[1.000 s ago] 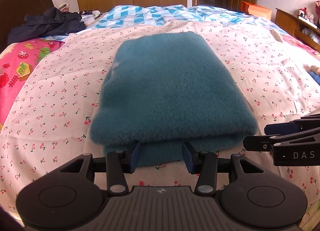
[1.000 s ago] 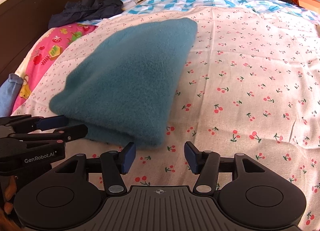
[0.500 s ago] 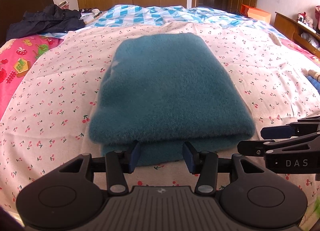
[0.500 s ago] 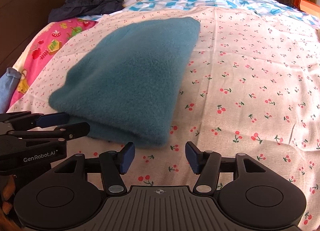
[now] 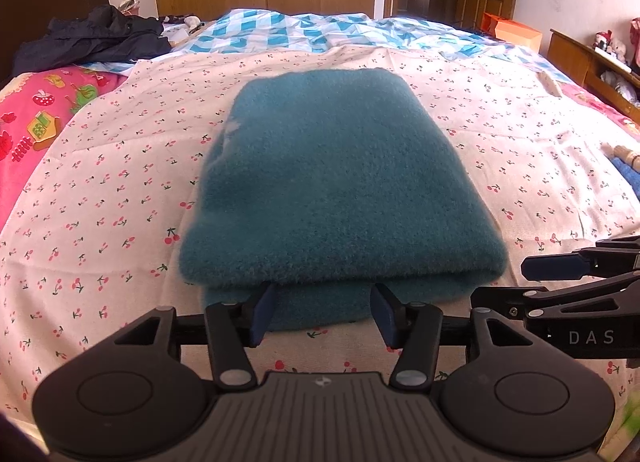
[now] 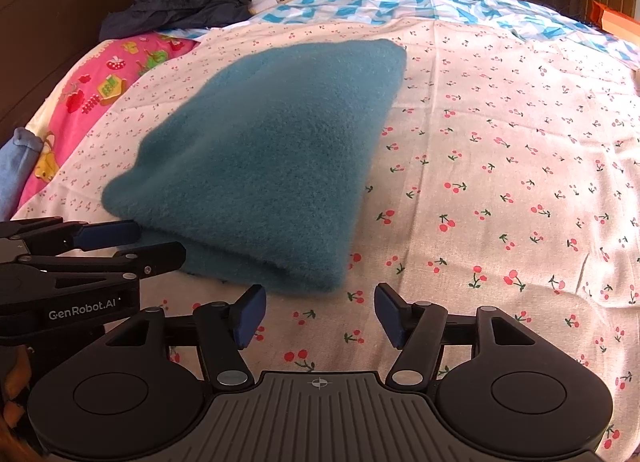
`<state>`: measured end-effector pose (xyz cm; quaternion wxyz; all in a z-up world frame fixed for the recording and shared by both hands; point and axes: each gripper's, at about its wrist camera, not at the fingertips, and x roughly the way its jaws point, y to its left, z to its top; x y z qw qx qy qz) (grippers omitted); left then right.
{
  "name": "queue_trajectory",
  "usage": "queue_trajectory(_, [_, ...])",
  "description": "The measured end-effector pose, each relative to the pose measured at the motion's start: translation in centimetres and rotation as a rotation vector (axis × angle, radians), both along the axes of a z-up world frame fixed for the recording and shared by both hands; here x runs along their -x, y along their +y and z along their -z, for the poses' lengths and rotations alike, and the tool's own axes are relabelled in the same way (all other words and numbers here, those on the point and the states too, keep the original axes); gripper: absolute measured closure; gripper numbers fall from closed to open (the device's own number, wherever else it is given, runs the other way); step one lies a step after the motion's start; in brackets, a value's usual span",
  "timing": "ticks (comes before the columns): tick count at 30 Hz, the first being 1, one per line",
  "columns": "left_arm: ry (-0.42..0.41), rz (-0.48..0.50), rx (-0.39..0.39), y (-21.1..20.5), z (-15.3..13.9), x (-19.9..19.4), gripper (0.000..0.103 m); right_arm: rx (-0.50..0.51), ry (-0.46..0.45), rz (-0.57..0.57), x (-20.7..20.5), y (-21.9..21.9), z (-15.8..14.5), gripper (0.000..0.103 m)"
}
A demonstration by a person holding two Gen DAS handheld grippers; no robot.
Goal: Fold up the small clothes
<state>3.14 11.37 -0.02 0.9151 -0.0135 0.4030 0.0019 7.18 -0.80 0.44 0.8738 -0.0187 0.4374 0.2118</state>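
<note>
Since the earlier frame, both pairs of jaws have been eased wider apart while the folded teal garment (image 5: 340, 181) has been left where it lay. At the far left, a pink cartoon-print cover (image 5: 36, 129) is seen along the bed's edge, with a dark garment (image 5: 92, 37) heaped beyond it by the dark headboard (image 6: 60, 21). Next, the cherry-print sheet (image 5: 112, 189) is spread across the bed, and the teal garment is laid on it as a thick rectangular stack, its rounded fold turned toward the cameras. The left gripper (image 5: 324, 314) is held at the middle of that near edge; its jaws have just been opening, the lower layer is framed between the blue pads, but no pad can be seen pressing on it. Further right, the right gripper (image 6: 318, 312) is held just past the garment's near right corner, over bare sheet; its jaws too have just been opening, and nothing is held between them. A blue-and-white checked cover (image 5: 304, 29) is bunched at the far side, and a wooden cabinet (image 5: 592, 61) is seen at the far right.
</note>
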Motion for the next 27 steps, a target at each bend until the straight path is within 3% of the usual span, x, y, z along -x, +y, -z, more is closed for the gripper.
queue_trajectory(18, [0.045,0.016,-0.139,-1.7,0.3,-0.3,0.025,-0.033,0.006,0.007,0.2,-0.8,0.2,0.040])
queue_trajectory(27, [0.058,0.018,-0.131,-1.7,0.4,-0.4,0.023,-0.036,0.015,0.011,0.3,-0.9,0.4,0.040])
